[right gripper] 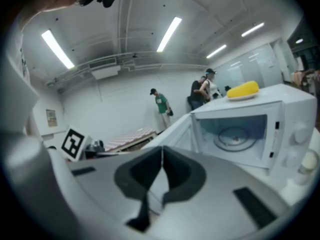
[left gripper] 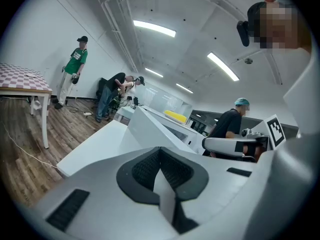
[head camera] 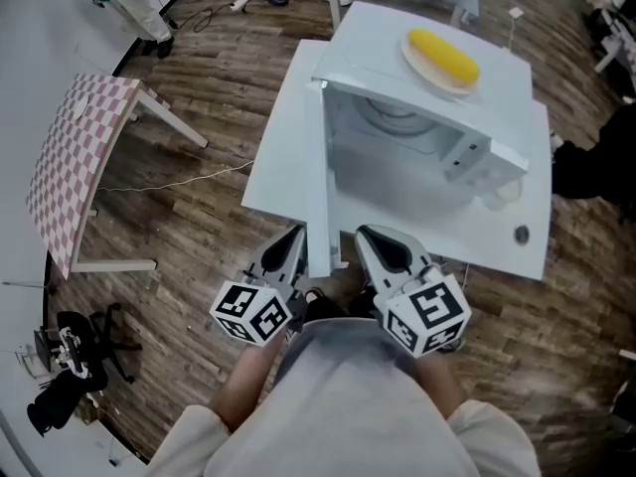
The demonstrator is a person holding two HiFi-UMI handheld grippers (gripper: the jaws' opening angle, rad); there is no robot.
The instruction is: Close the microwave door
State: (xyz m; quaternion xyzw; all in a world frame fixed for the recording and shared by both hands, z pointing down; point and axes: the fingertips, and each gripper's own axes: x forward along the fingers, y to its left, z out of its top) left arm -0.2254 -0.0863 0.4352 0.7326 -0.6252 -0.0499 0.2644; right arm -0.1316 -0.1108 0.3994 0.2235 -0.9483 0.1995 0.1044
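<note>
Left claw [head camera: 294, 235] and right claw [head camera: 370, 237], both pinched together and empty, are flanking the open door [head camera: 320, 197] just ahead, seemingly preparing to push it shut.

Long ceiling lights [left gripper: 154, 28] give bright, even light from above the microwave [head camera: 427, 137]. Its white shell and the white table [head camera: 281, 157] under it are washed pale and nearly merge, while its cavity is shaded. Shadows on the floor [head camera: 199, 237] left of the microwave are faint and soft. Both gripper views bulge like a fisheye, with black corners. Up close, the left gripper [left gripper: 160, 151] and right gripper [right gripper: 161, 151] look soft, and the right gripper view is the blurrier.
</note>
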